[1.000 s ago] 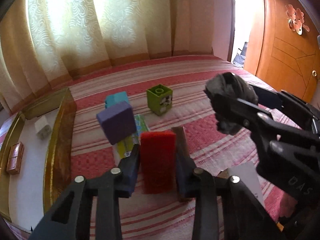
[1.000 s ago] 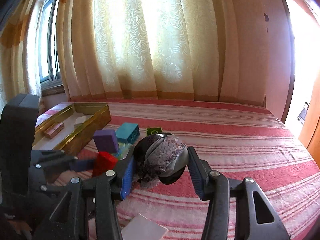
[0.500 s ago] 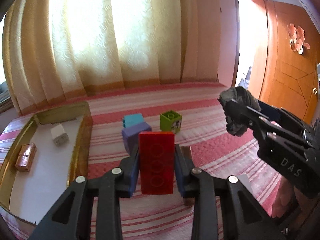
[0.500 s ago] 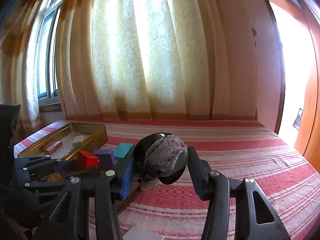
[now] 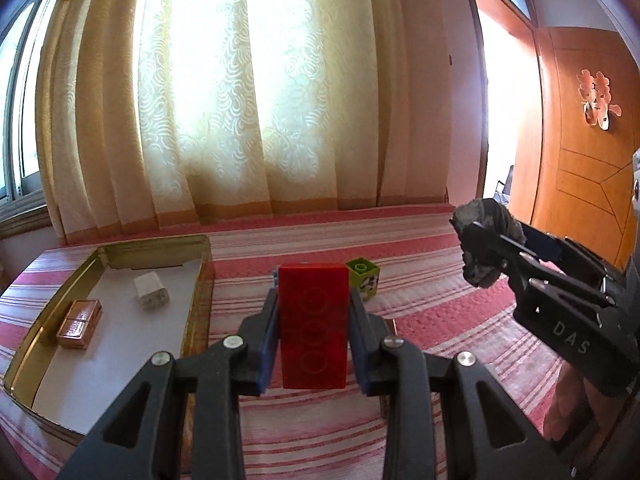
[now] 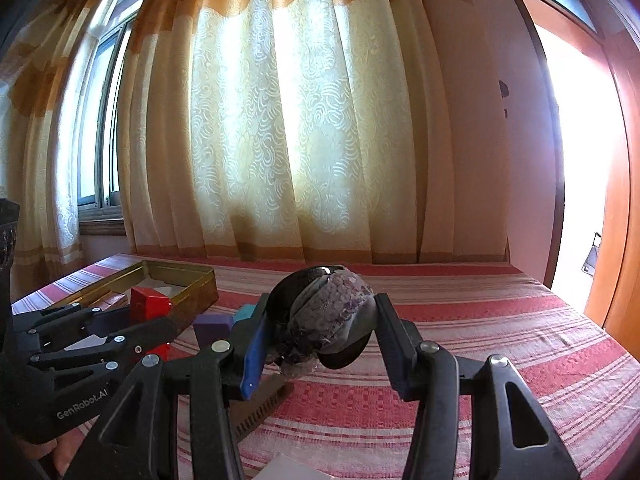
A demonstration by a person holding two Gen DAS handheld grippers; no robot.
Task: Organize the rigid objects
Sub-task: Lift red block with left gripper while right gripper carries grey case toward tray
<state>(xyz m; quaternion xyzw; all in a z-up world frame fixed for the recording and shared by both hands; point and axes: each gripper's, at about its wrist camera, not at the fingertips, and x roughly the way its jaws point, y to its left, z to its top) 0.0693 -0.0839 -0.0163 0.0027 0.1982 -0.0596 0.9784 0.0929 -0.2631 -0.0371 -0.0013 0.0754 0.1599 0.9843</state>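
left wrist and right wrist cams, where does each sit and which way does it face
Left wrist: sits on the left gripper, facing the curtain across the red striped cloth; its jaws grip a red plastic brick, gold metal tray at left.
Right wrist: sits on the right gripper, facing the curtain; its jaws grip a dark mesh-wrapped bundle.
Shared: each shows the other gripper and its load, plus the tray.

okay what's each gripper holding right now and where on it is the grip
Left gripper clamps the red brick by its two long sides. Right gripper squeezes a dark rounded bundle across its middle.
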